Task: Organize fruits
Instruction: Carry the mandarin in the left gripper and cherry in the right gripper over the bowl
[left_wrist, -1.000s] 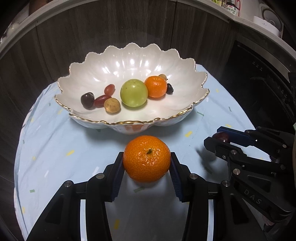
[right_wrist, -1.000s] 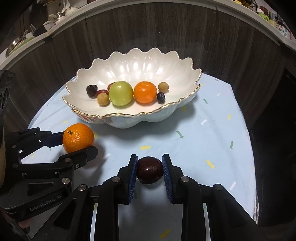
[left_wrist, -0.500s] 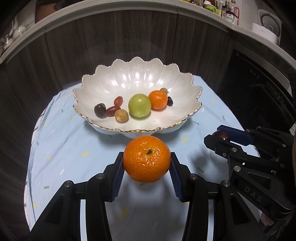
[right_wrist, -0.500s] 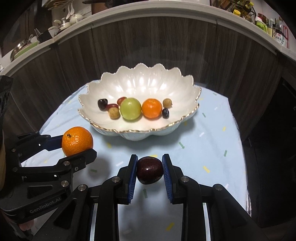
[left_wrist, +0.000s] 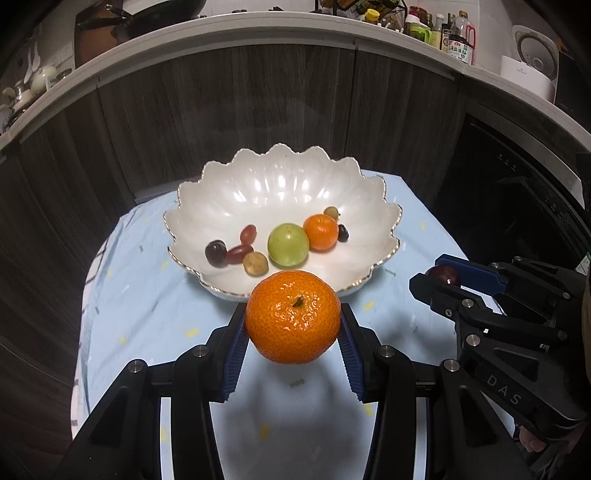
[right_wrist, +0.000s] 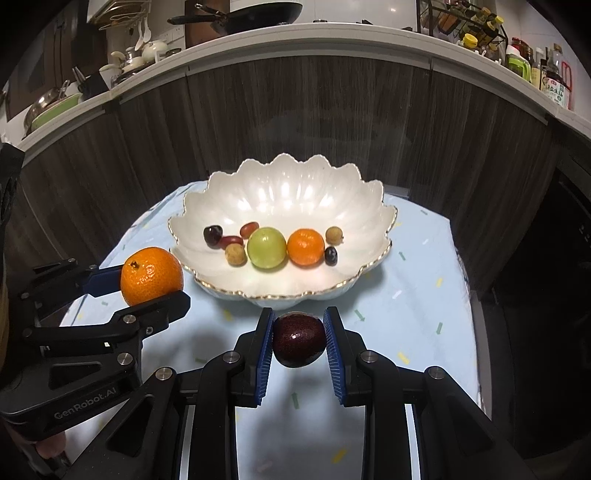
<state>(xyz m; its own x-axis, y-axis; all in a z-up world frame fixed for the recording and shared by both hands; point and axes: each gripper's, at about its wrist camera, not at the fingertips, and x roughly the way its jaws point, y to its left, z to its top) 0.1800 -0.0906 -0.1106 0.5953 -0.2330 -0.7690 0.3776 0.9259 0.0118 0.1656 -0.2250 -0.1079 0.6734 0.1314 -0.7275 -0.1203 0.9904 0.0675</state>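
left wrist view: we see the left gripper (left_wrist: 293, 330) with its jaws clamped on the mandarin (left_wrist: 293, 316), held up off the worktop (left_wrist: 129, 295), just near of the bowl (left_wrist: 369, 206).
right wrist view: the right gripper (right_wrist: 298, 341) has its jaws clamped on a dark plum (right_wrist: 299, 339), also lifted, near the bowl's front rim.
where the fruit is: both held fruits are outside the bowl, the mandarin at the left, the plum at the right; already inside lie a green fruit (right_wrist: 267, 247), a smaller orange (right_wrist: 306, 247), some grapes (right_wrist: 213, 235) and small tan fruits (right_wrist: 235, 255).
mandarin handling: we judge it light, with a loose soft peel that dents; its pebbled skin gives the ribbed pads grip. the hold across its widest part, stem facing us, looks sound.
plum handling: we judge it smooth and a bit slippery, with flesh that bruises; it is pinched across its middle, which suits it, so a gentle squeeze is enough.
bowl: scalloped, gold-edged, glossy, probably ceramic and chip-prone; we would keep the jaws off its rim.
release spot: we would lower each fruit into the bare patches of the bowl floor, left and right of the row, and let go low, since round fruit rolls on the glaze.
cloth: a pale blue speckled cloth covers the worktop; soft, may crease.
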